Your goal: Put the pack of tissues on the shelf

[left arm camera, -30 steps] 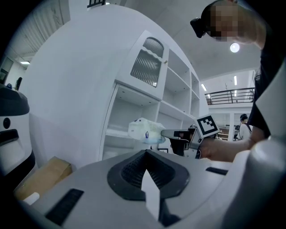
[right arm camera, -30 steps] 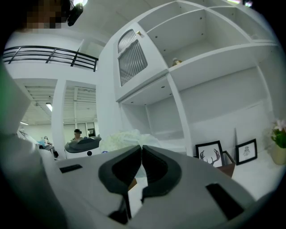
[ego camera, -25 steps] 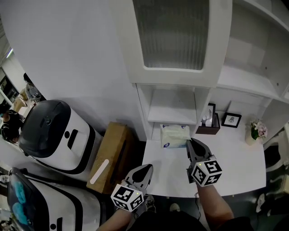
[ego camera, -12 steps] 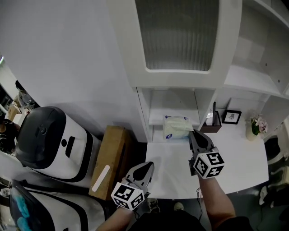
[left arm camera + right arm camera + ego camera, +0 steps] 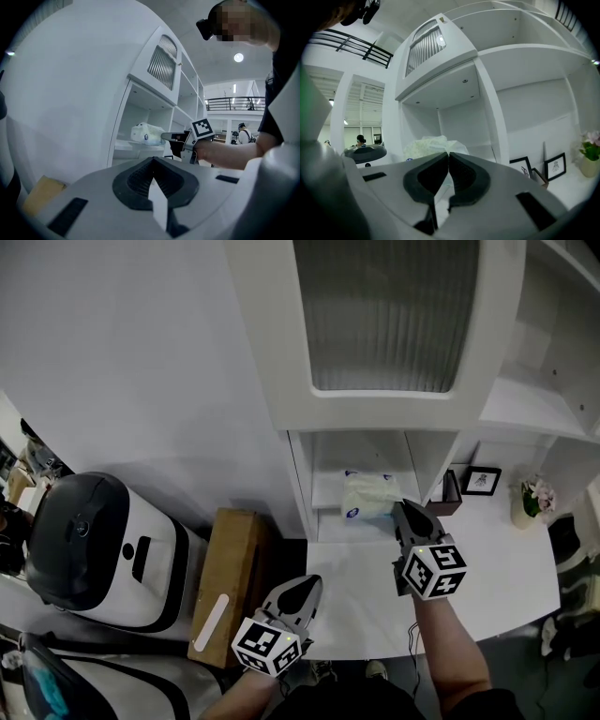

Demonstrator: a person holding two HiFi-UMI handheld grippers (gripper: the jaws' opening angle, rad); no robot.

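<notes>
The right hand-held gripper (image 5: pixel 405 510) has its jaws pressed together on one edge of the soft white plastic-wrapped pack of tissues (image 5: pixel 367 495). It holds the pack at the mouth of the lower open compartment of the tall white shelf unit (image 5: pixel 298 474). In the left gripper view the pack (image 5: pixel 146 133) sits just above the compartment's white shelf board (image 5: pixel 123 146); I cannot tell if they touch. In the right gripper view the pack (image 5: pixel 425 144) shows just beyond the closed jaw tips (image 5: pixel 447 157).

The left hand-held gripper (image 5: pixel 305 585) is low at the near edge of the white bench (image 5: pixel 487 563), jaws closed on nothing, well apart from the pack. A brown cardboard box (image 5: pixel 225 568) stands left of the bench.
</notes>
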